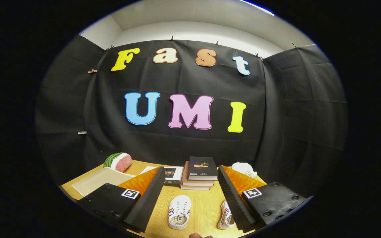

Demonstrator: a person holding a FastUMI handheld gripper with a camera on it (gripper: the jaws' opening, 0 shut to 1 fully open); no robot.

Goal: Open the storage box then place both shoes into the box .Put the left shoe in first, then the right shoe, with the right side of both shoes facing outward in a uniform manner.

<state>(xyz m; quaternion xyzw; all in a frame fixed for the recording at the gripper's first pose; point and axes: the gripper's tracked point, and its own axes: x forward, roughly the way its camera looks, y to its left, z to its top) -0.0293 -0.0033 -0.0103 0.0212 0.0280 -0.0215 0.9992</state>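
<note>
Two white shoes with red and blue side stripes lie on the wooden table (197, 201). One shoe (179, 212) rests between my fingers, sole down, toe pointing away. The other shoe (226, 216) lies on its side against the inner face of my right finger (235, 200), partly hidden by it. My gripper (190, 195) hangs above the table, open, with nothing between its ribbed black pads. The left finger (147, 201) stands apart from the nearer shoe. I cannot make out a storage box.
A stack of books (199, 177) sits just beyond the fingers, with a flat booklet (172, 174) beside it. A watermelon-slice toy (118, 161) and a beige mat (99, 180) lie off to the left. A white cap-like object (244, 169) sits behind the right finger.
</note>
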